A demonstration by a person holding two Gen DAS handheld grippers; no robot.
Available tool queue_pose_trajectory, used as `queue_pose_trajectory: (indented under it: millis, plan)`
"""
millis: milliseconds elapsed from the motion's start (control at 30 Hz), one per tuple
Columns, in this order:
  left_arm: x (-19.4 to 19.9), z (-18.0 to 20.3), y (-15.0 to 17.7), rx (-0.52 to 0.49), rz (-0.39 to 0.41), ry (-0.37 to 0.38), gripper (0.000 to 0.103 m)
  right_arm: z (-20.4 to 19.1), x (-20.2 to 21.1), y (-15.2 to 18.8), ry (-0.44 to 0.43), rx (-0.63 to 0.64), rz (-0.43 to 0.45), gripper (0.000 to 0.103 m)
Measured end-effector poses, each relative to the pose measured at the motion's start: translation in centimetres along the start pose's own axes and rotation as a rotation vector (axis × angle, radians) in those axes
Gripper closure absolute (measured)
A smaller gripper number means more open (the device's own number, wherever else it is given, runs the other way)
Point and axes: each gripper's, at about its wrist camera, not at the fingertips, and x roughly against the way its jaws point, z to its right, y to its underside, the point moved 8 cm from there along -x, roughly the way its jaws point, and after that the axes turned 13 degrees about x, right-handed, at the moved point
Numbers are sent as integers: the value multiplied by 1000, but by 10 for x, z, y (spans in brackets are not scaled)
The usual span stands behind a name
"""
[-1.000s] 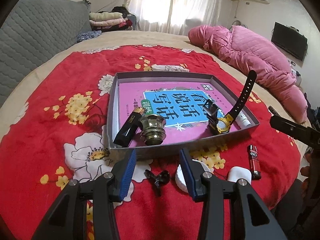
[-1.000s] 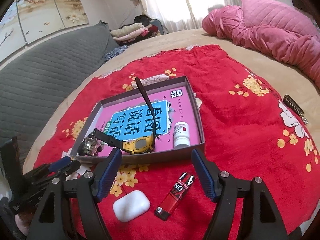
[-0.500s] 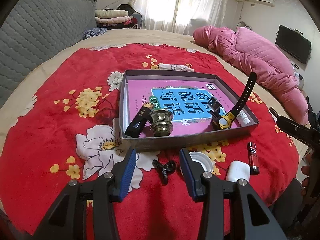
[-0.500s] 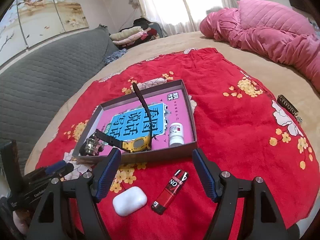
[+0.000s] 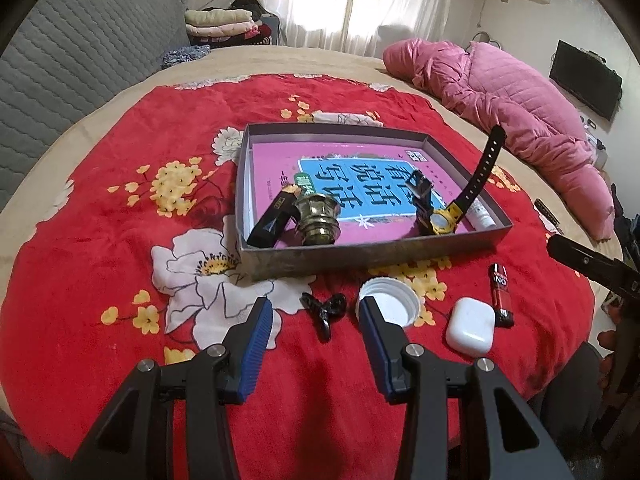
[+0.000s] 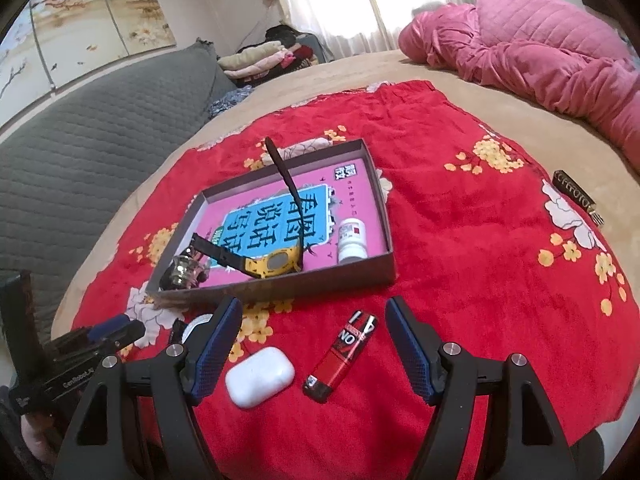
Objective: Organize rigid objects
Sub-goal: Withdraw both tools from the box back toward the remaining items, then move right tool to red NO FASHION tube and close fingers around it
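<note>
A grey shallow box (image 5: 360, 254) (image 6: 384, 264) lies on the red flowered cloth, lined with a pink book. Inside it are a black lighter (image 5: 270, 220), a brass knob (image 5: 318, 220) (image 6: 184, 270), a yellow watch (image 5: 442, 218) (image 6: 276, 262) and a small white bottle (image 6: 352, 240). On the cloth in front lie a black clip (image 5: 324, 310), a white lid (image 5: 390, 306), a white earbud case (image 5: 470, 326) (image 6: 260, 376) and a red lighter (image 5: 500, 294) (image 6: 342, 354). My left gripper (image 5: 314, 320) hovers open above the clip. My right gripper (image 6: 314, 320) is open over the red lighter.
A pink quilt (image 5: 500, 88) is heaped at the far right and a grey padded sofa back (image 6: 80, 152) runs along the left. A dark narrow object (image 6: 576, 196) lies at the cloth's right edge. Folded clothes (image 5: 224, 24) sit under the window.
Both views have drawn back a little, so the box and the loose items sit further from the fingers. Nothing was picked up; both grippers kept the same opening.
</note>
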Motion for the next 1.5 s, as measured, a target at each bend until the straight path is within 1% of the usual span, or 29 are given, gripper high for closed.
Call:
queue_pose_trajectory:
  millis: [300,500,733,1000,1100,1400,1500]
  plan:
    - [-3,3,8,-17,-36,-1,58,7,-3,9,33,0,-42,28]
    - [-8,6,14,-32,-60,-5,58,9,-15,23,54,10,-118,28]
    - [-13,5,18,-30,-83,-8,58,13,-25,36,62,-3,-173,28]
    - [-18,6,22,-39,-102,-9,58,6,-37,45,73,30,-216,28]
    - [-21,5,22,-24,-104,3,58,6,-43,48,94,40,-238,28]
    - [-29,-3,21,19,-106,8,58,7,-56,55,105,47,-267,28]
    - [-33,-2,21,16,-106,10,58,8,-58,55,113,49,-269,28]
